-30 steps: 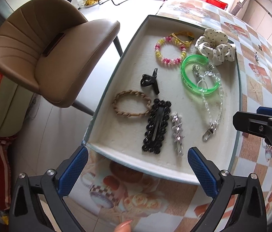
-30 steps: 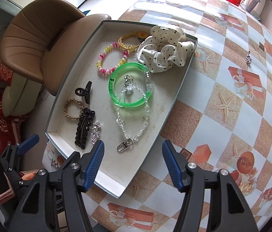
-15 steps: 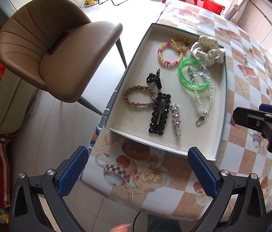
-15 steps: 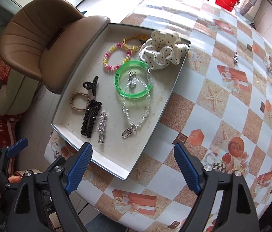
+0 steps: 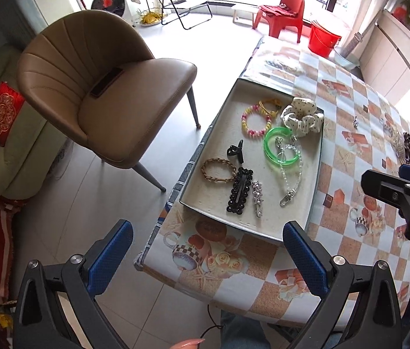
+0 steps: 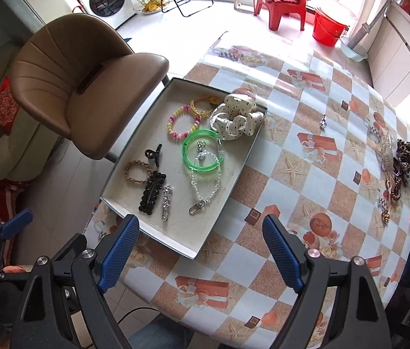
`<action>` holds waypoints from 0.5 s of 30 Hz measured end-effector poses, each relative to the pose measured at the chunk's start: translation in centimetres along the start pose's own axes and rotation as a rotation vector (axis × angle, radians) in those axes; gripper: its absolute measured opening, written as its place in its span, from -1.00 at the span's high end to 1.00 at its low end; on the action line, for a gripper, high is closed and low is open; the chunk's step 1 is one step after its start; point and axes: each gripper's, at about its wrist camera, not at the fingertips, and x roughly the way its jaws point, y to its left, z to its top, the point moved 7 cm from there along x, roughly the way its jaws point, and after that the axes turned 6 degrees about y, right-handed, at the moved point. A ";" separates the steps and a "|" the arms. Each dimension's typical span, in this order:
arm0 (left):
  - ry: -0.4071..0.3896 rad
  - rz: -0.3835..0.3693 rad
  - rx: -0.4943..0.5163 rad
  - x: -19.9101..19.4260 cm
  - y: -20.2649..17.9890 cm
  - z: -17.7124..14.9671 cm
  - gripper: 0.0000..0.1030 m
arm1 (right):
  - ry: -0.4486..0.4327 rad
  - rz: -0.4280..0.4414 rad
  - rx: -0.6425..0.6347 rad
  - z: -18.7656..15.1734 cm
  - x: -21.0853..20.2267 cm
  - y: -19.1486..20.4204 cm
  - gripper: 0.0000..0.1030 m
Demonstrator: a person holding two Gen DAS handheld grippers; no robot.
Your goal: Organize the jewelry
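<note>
Several pieces are laid in the tray (image 6: 228, 174); a cluster (image 6: 394, 168) is left far right on the surface (image 6: 306, 192). Left claw (image 5: 207, 250) and right claw (image 6: 202, 250) are held released, empty.

We record a lived-in home, an open living and dining room. Evidence: a dining table (image 6: 306, 160) under a patterned oilcloth, a tan upholstered chair (image 5: 103, 93), a cream sofa (image 5: 10, 145) with a red cushion (image 5: 1, 113), a front-loading washing machine (image 6: 108, 0), a red plastic chair (image 6: 286, 0) and red bucket (image 6: 328, 30) by bright windows.
</note>
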 end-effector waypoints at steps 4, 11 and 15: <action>-0.011 0.018 -0.035 -1.7 0.0 -0.6 -1.00 | -0.031 -0.037 -0.053 -0.4 -2.3 0.2 -0.72; -0.047 0.028 -0.065 -4.4 -0.5 -1.5 -1.00 | -0.083 -0.043 -0.081 -0.8 -5.4 -0.1 -0.72; -0.057 0.027 -0.069 -5.2 -0.6 -1.7 -1.00 | -0.102 -0.045 -0.082 -1.0 -6.4 -0.4 -0.72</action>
